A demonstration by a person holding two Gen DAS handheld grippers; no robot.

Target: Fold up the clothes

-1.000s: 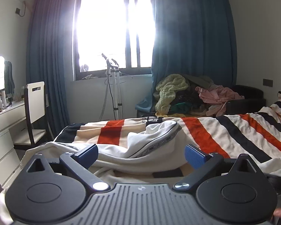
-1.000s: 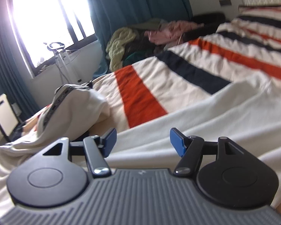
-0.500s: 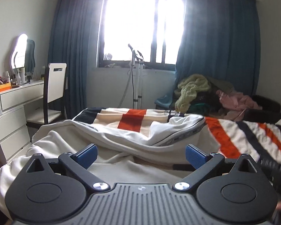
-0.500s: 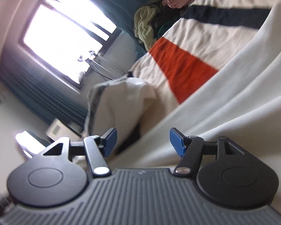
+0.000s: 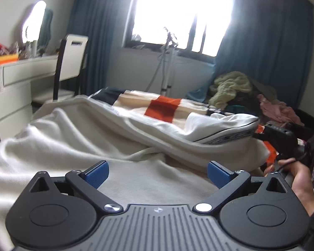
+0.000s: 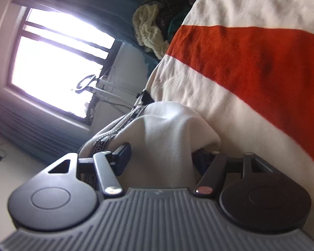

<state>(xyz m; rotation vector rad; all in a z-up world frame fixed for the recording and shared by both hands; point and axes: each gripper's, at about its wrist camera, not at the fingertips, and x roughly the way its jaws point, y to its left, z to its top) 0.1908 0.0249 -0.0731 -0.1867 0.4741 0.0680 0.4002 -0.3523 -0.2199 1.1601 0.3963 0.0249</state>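
Since 1 s ago right gripper (image 6: 159,159) has rolled & pushed onto cream garment (image 5: 115,129) on striped bed (image 6: 251,62), fabric btwn its half-open jaws, left gripper (image 5: 157,173) wide & empty; bunched cloth may slip if pinch catches only one layer.

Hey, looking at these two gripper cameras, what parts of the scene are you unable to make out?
- Right wrist view: the right gripper has cream garment between its fingers; cloth covers one pad, so the grip is unclear.
- Left wrist view: the garment's type is unreadable, bunched on the striped blanket.
- Left wrist view: dresser items are blurred.
- Both views: window glare hides outside.
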